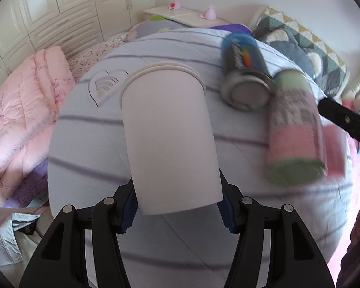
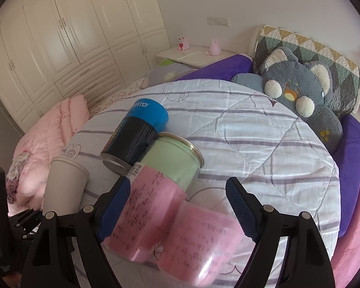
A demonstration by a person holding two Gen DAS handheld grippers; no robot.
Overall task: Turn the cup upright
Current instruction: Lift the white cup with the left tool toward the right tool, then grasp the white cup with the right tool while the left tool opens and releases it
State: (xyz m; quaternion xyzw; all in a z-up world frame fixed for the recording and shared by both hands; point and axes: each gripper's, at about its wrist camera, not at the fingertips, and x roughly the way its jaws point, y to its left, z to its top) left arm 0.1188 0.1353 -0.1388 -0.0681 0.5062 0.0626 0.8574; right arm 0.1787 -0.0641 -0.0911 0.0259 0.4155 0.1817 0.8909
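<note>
A white paper cup (image 1: 168, 139) is clamped near its base between my left gripper's (image 1: 177, 206) blue pads, its rim pointing away from me over the striped quilt (image 1: 88, 148). In the right wrist view the same cup (image 2: 64, 187) stands at the far left with its rim up, tilted a little. My right gripper (image 2: 177, 206) is open, its jaws either side of a pink-wrapped pack (image 2: 175, 235) and touching nothing. One right finger (image 1: 345, 120) shows at the right edge of the left wrist view.
A black can with a blue lid (image 2: 136, 136) and a green-and-pink tin (image 2: 170, 165) lie on their sides on the quilt. A grey plush toy (image 2: 300, 96) leans on the headboard. A pink duvet (image 1: 21, 110) lies at the left, before the wardrobe (image 2: 60, 36).
</note>
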